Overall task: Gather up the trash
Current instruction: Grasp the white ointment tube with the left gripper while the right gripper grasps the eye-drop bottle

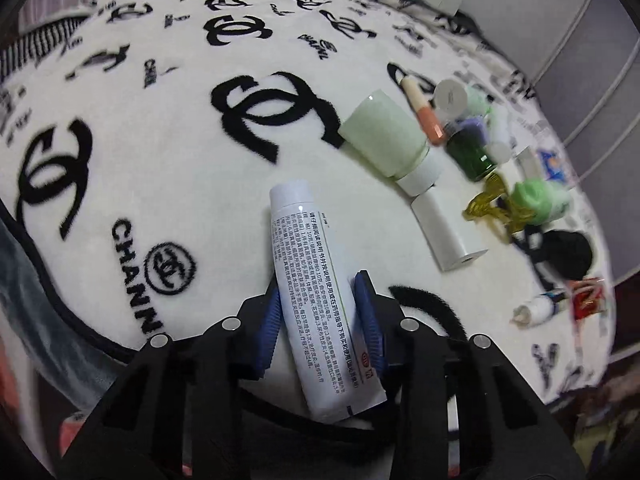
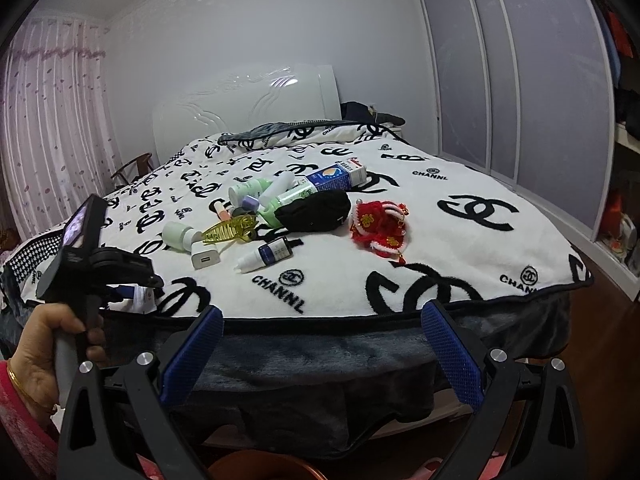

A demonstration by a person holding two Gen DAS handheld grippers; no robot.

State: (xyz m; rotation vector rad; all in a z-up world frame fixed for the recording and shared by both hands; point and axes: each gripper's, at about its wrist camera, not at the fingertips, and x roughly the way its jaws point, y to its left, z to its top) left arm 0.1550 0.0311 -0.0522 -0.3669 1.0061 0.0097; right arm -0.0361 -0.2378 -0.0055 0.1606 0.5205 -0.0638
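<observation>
- The left gripper (image 1: 322,312) is clamped on a white ointment tube (image 1: 316,296) near the bed's front edge; the blue pads (image 1: 270,320) press its two sides low on the body, with the cap end pointing up the bed and the crimped tail back toward the handle.
- The tube looks light and soft-walled, and its printed skin seems smooth; a hard squeeze would likely dent it or push paste toward the cap, so a moderate hold across the fuller middle seems the safer grip.
- From the right wrist view, a hand (image 2: 44,356) holds that gripper's handle at the blanket's front left corner, where the tube's tail pokes out.
- The right gripper (image 2: 322,344) hangs with jaws wide apart and nothing between them, off the front edge of the bed.
- The black-and-white logo blanket (image 1: 132,92) is plush, so items sink slightly and small ones may snag.
- More candidates lie clustered mid-bed: a pale green bottle (image 2: 178,235), a yellow hair claw (image 2: 230,231), a dropper bottle (image 2: 266,255), a black cap (image 2: 314,210), a red ornament (image 2: 378,222) and a carton (image 2: 336,176).
- Bare blanket runs along the front edge and the right side, giving room to lift clear; a sliding wardrobe (image 2: 520,80) closes off the far right.
</observation>
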